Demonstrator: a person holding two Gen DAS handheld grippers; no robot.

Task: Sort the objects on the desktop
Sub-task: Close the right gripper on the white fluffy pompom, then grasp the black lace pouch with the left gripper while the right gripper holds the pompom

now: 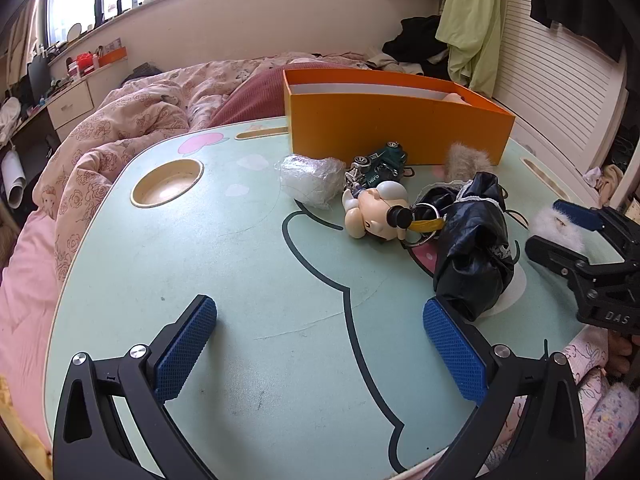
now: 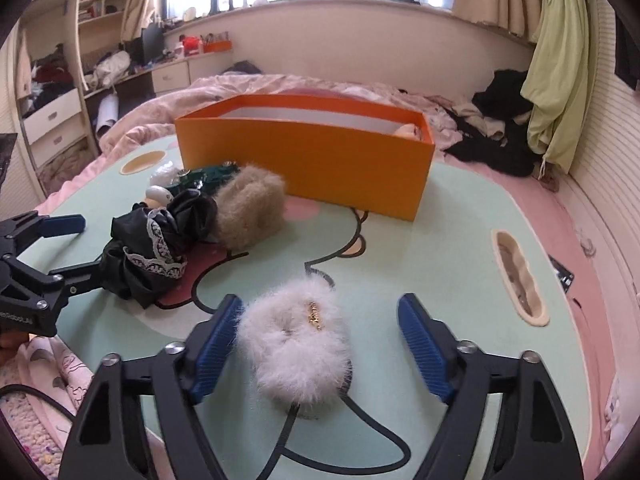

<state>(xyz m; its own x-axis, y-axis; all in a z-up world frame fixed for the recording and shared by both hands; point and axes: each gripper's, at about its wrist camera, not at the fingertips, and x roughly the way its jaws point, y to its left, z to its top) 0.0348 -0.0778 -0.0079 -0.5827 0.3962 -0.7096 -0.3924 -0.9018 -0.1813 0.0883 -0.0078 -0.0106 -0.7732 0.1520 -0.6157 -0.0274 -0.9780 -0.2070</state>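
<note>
White fluff (image 2: 298,340) low-center of right wrist view, on table (image 2: 440,248) btwn right tongs (image 2: 320,352), jaws apart, left pad touching fur, right pad clear, long axis running fwd toward box (image 2: 304,160); left tongs (image 1: 320,344) apart, empty, farther off.

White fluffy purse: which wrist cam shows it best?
Right wrist view. The white fluffy purse lies whole between the open right tool's fingers, its gold clasp visible, its fur brushing one pad while the other stands clear. The left wrist view catches only a fringe of it at the frame's right edge, partly behind that tool.
</note>
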